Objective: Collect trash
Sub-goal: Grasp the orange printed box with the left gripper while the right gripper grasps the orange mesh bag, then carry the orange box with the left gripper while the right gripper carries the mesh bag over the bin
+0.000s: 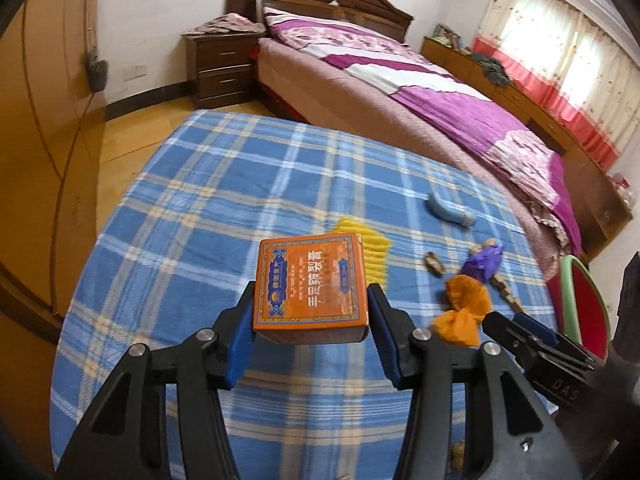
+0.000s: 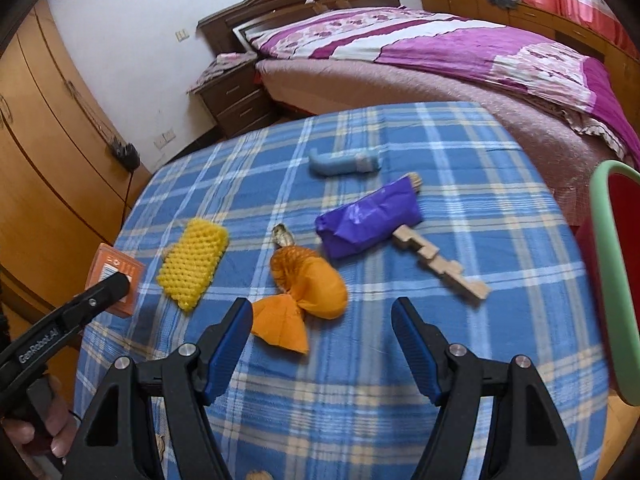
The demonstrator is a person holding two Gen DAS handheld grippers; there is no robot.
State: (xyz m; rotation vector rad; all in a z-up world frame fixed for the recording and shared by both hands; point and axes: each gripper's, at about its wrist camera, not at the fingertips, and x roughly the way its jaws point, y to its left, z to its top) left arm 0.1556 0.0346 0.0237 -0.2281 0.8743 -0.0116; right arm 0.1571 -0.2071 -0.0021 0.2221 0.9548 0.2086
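My left gripper (image 1: 311, 294) is shut on an orange cardboard box (image 1: 310, 282), held above the blue plaid tablecloth (image 1: 200, 208). In the right wrist view the same box (image 2: 116, 282) shows at the far left. My right gripper (image 2: 322, 308) is open and empty, hovering just right of an orange crumpled wrapper (image 2: 308, 292). On the cloth lie a yellow foam net (image 2: 194, 262), a purple wrapper (image 2: 368, 218), a light blue tube (image 2: 344, 163), a wooden notched piece (image 2: 438, 268) and a small shell-like scrap (image 2: 282, 236).
A red bin with a green rim (image 2: 612, 280) stands at the table's right edge. A bed with a purple quilt (image 1: 400, 68) lies beyond the table, with a nightstand (image 1: 222, 68) beside it. Wooden wardrobes (image 1: 40, 120) line the left wall.
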